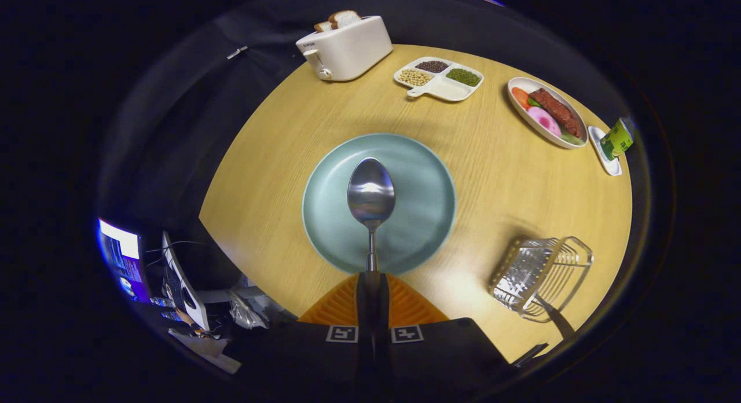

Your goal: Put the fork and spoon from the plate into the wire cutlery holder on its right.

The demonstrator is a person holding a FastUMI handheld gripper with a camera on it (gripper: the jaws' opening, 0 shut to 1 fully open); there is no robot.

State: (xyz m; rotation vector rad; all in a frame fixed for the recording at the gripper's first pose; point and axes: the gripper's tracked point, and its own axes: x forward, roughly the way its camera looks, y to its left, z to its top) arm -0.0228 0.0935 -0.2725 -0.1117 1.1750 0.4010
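- The gripper (371,284) has its 2 fingers (338,304) pressed together on the handle of the spoon (371,194), with no gap showing between them.
- The spoon sticks straight out ahead of the fingers, bowl facing up, its bowl hanging above the middle of the plate (417,218).
- The plate is round and pale blue-green; it sits on the round wooden table (498,177) just beyond the fingertips, and nothing lies on it.
- The wire cutlery holder (538,278) stands on the table to the right of the plate, apart from it and near the table's edge.
- A dark utensil handle (554,317) pokes out of the holder toward the table edge; whether it is the fork cannot be told for sure.
- Far across the table, a white toaster (347,50) holds 2 slices of bread (338,19).
- Right of the toaster sits a white divided tray (443,87) with 3 filled sections of beans or grains.
- Further right is an oval dish (549,116) with meat and vegetables.
- Just beside the dish, a small white saucer (605,154) carries a green carton (616,138).
- Off the table on the left, a lit monitor (120,258) shows in the dark.
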